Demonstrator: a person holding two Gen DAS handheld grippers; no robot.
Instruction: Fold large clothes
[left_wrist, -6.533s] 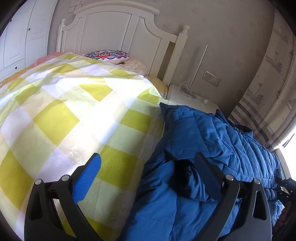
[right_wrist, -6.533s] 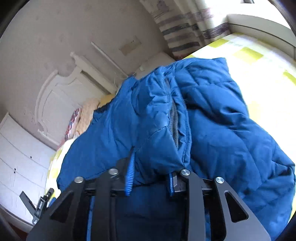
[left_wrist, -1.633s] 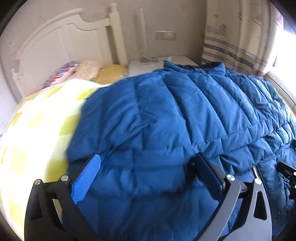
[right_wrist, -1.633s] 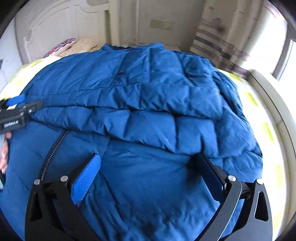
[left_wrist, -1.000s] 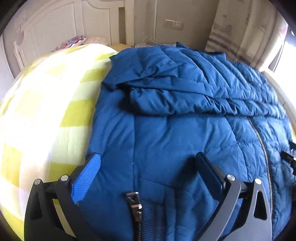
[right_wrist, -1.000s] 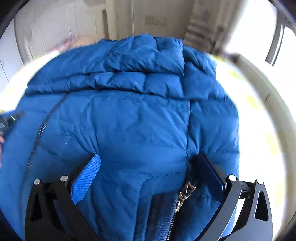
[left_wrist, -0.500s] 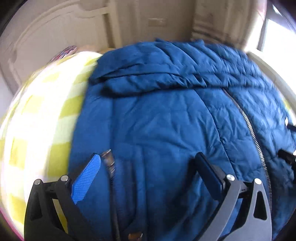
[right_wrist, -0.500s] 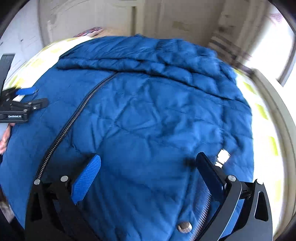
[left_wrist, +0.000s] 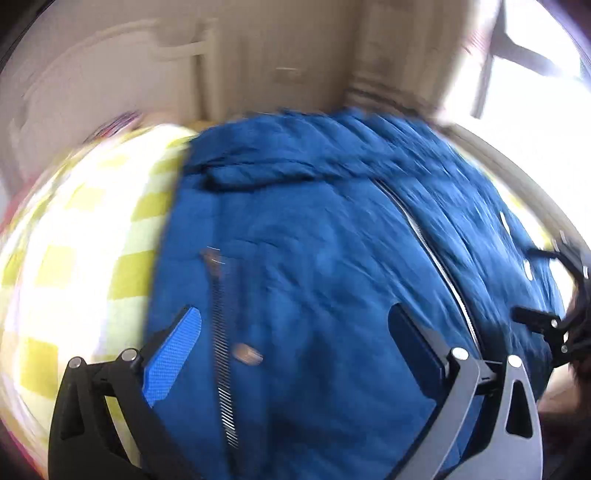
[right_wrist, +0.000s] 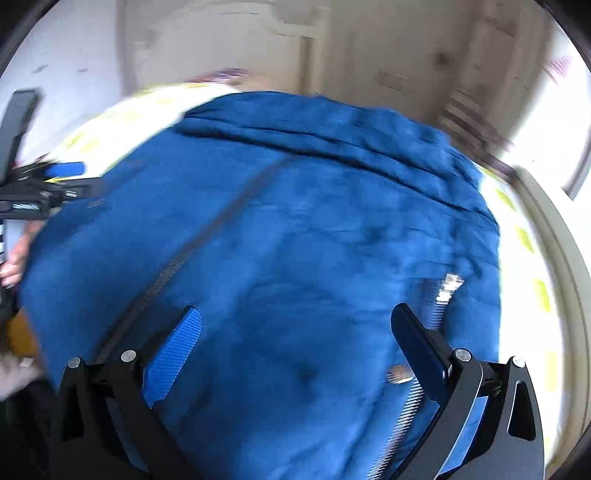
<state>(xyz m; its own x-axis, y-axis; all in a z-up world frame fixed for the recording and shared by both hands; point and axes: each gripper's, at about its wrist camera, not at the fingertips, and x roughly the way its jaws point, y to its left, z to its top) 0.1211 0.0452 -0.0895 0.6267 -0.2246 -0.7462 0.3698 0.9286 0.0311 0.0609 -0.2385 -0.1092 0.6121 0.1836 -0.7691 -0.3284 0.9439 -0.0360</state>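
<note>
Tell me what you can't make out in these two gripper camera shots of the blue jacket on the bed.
- Left wrist view: motion blur smears the pillow and headboard; pattern unreadable.
- Left wrist view: the blue jacket hem is cut off by the lower edge and the open left gripper.
- Right wrist view: the right gripper hides the lower pocket zipper; wall details blurred.

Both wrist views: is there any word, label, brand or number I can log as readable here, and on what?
None can be read.
Left gripper, seen in the right wrist view: a pale label strip on its black body, too blurred to read.
Blue jacket: no print or tag shows; its zip pull bears no legible mark.
Checked bedspread: pattern only.
Both grippers' jaws stand open.
</note>
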